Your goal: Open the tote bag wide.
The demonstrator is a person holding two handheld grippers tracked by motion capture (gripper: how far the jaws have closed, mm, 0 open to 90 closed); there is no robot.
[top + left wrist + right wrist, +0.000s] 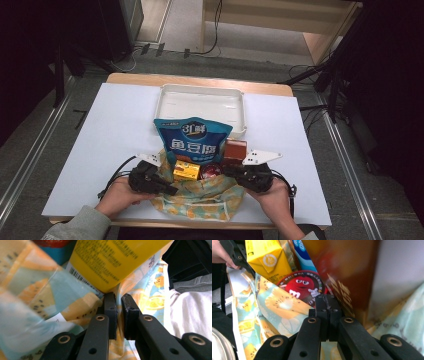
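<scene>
Left gripper (pixel 170 190), held low in a palm-up hand at the near table edge, has jaws parted by a narrow gap with a fold of the fruit-print cloth bag (pixel 200 200) between them; whether the pads pinch it I cannot tell. Right gripper (pixel 226 170), cradled likewise, has jaws fully closed on the bag's opposite rim. Bag contents: blue fish-tofu pouch (pixel 192 140), yellow carton (pixel 186 170), red M&M's tin (pixel 212 171), brown box (pixel 235 149); white tray (pixel 200 102) just behind.
</scene>
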